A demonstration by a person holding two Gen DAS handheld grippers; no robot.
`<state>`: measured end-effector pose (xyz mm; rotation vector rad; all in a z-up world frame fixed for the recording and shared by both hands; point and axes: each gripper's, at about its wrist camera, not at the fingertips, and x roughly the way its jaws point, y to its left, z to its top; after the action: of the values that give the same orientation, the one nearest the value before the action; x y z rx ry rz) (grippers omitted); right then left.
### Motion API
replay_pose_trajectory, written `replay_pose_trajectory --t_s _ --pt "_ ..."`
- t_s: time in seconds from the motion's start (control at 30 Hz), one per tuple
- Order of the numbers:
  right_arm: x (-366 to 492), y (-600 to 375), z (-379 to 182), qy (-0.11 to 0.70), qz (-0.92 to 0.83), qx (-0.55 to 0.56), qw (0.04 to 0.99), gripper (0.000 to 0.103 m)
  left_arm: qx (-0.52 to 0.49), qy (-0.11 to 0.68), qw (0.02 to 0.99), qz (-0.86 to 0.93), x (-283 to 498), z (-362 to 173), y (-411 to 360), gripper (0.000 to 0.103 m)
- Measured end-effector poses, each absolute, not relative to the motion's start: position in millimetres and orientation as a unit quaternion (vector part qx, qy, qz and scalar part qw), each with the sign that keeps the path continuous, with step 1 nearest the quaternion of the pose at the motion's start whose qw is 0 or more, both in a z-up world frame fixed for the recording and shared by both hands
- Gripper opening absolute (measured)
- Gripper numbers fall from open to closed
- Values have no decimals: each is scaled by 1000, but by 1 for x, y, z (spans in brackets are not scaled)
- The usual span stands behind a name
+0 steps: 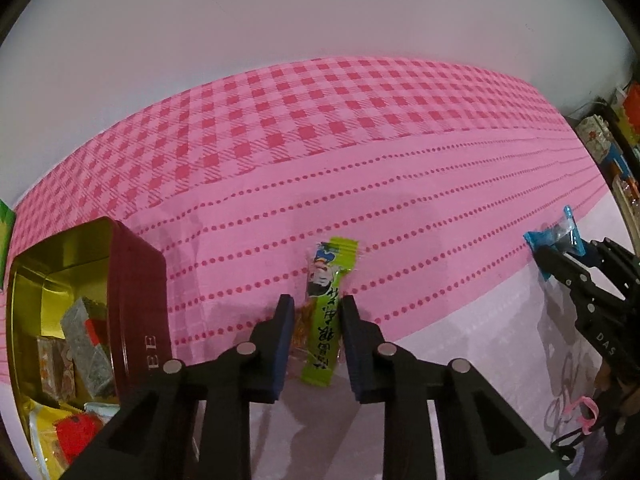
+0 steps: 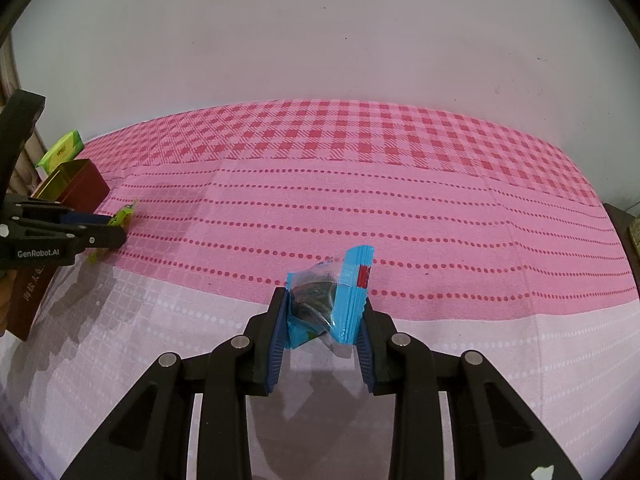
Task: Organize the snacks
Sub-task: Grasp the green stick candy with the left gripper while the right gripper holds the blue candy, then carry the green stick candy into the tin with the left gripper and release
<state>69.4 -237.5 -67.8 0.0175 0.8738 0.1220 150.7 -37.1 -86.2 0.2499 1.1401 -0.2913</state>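
Observation:
A long green snack stick [image 1: 325, 312] lies on the pink cloth between the fingers of my left gripper [image 1: 316, 308]; the jaws stand close on both sides of it, and contact is unclear. My right gripper [image 2: 325, 300] is shut on a blue snack packet [image 2: 332, 300], which is crumpled between the pads. In the left wrist view the right gripper [image 1: 560, 264] and the blue packet [image 1: 556, 236] show at the right. In the right wrist view the left gripper [image 2: 100, 236] and the green stick [image 2: 120, 216] show at the left.
An open dark red tin [image 1: 136, 300] with a gold inside holds several wrapped snacks at the left. A green box [image 2: 62, 148] lies behind the tin [image 2: 80, 188]. A pink checked cloth [image 1: 320, 140] covers the table up to a white wall. Cluttered shelves [image 1: 608, 144] stand at the right.

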Motion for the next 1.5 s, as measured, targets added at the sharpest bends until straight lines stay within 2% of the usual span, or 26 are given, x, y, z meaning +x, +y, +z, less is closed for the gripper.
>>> replay_pose_trajectory --t_s 0.1,0.73,1.07,1.5 --pt "71 -235 -69 423 58 6 904 29 117 538 824 -136 148 -86 -39 18" --pt "74 -232 -71 424 56 -6 904 29 115 502 849 -118 104 -32 -23 18" --pt "74 -231 -71 424 55 -13 904 29 103 478 870 -68 85 3 30 18" --pt "75 -231 -71 423 55 -18 904 29 37 476 879 3 89 24 130 18"
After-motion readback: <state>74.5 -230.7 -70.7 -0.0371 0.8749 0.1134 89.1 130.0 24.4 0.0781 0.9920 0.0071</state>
